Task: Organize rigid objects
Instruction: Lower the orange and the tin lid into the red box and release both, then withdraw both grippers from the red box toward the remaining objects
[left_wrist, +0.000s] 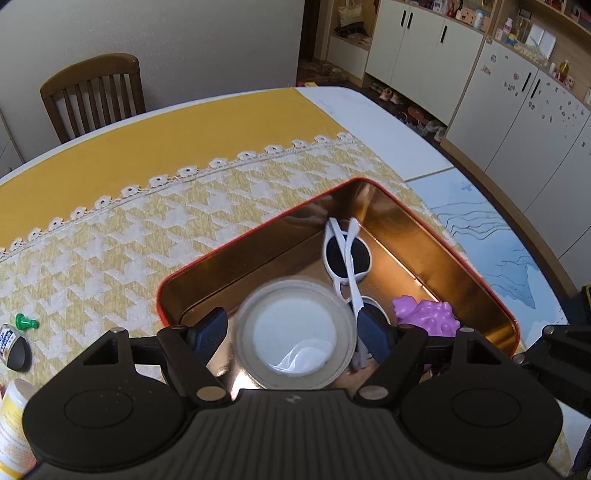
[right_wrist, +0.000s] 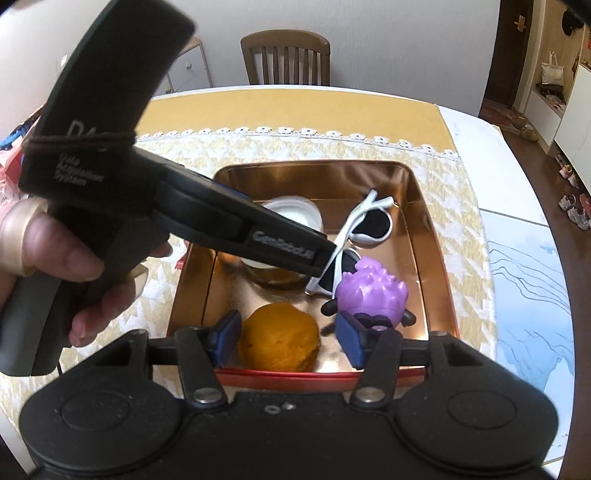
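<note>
Left claw (left_wrist: 295, 328): closed on a round jar (left_wrist: 295, 338) with a white lid, one blue pad at each side of it; the jar sits low inside the tin.
Right claw (right_wrist: 290, 339): open, its blue pads standing clear at either side of an orange ball (right_wrist: 279, 336) (a gap shows on both sides); the ball rests on the tin floor at the near wall.
Tin (left_wrist: 476, 280): a shallow rectangular box, red outside and shiny copper inside, standing on the patterned cloth.
Sunglasses (left_wrist: 349, 254): white frame with dark lenses, arms crossed, lying in the tin just beside the jar.
Purple toy (right_wrist: 371, 293): a spiky figure in the tin's right part, touching the sunglasses' lower lens and close to the right claw's pad.
Table (left_wrist: 391, 122): white top, covered in part by a yellow cloth (left_wrist: 147, 147) with a lace edge.
Outside the tin: a green pin (left_wrist: 26, 323) on the cloth, well apart from the tin.
Hand (right_wrist: 55, 254): grips the handle of the left tool, seen from the right wrist view.
Chair (right_wrist: 286, 55): wooden, at the table's far side.
</note>
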